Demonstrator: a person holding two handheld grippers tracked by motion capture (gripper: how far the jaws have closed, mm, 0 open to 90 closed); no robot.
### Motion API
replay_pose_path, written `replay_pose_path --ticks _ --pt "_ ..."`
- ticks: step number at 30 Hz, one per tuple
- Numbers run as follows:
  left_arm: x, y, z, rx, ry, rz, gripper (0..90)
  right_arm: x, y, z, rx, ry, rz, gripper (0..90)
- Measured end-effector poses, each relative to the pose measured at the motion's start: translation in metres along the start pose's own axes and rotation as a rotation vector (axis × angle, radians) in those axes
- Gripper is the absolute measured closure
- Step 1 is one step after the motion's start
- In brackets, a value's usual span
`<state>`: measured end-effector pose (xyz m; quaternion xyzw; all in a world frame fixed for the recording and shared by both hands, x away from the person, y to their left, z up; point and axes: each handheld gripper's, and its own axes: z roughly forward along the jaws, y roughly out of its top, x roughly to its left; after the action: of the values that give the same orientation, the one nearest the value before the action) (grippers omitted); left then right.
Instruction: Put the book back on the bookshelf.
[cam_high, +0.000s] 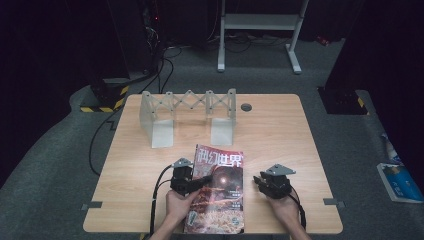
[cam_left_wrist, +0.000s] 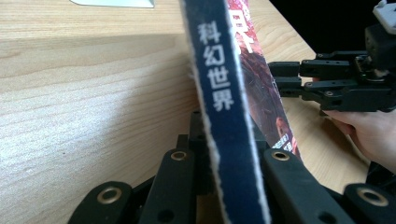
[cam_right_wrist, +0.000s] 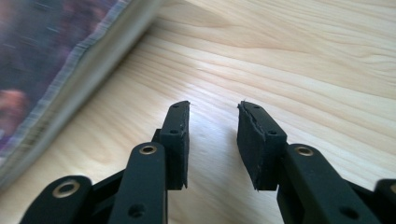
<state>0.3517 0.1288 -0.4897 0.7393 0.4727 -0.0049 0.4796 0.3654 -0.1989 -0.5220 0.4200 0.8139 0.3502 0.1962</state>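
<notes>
Magazine (cam_left_wrist: 219, 88) is clamped at its spine by the left gripper (cam_high: 197, 184), apparently to lift it; right gripper (cam_right_wrist: 212, 140) waits alongside, jaws apart

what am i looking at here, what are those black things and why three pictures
A person holds a hand-held claw in each hand at a wooden table. The high view looks down from above; each of the other two comes from a camera riding on one claw. The left claw is clamped on the spine edge of a magazine, lifting that edge off the table. The right claw is open beside the magazine's other edge, holding nothing. At the back of the table stands a grey expandable rack.
</notes>
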Motion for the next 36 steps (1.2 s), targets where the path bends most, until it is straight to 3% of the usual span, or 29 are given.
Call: replay_pose_path --ticks 4,8,10,24,36 --pt "-0.003 0.003 -0.003 -0.003 -0.003 0.009 80.5 -0.008 -0.003 -0.002 -0.012 -0.050 0.009 59.1" --pt "-0.007 0.008 -0.007 -0.012 -0.022 0.019 81.2 -0.019 -0.014 -0.004 -0.063 -0.094 0.041 55.2" --pt "-0.008 0.010 -0.010 -0.016 -0.025 0.023 81.6 -0.024 -0.020 -0.006 -0.095 -0.101 0.090 54.8" --pt "-0.014 0.025 -0.028 -0.036 -0.022 0.065 82.7 -0.020 -0.022 -0.007 -0.107 -0.129 0.064 54.7" --pt "-0.009 0.038 -0.047 -0.056 -0.012 0.083 82.9 -0.019 -0.024 -0.008 -0.111 -0.139 0.064 53.8"
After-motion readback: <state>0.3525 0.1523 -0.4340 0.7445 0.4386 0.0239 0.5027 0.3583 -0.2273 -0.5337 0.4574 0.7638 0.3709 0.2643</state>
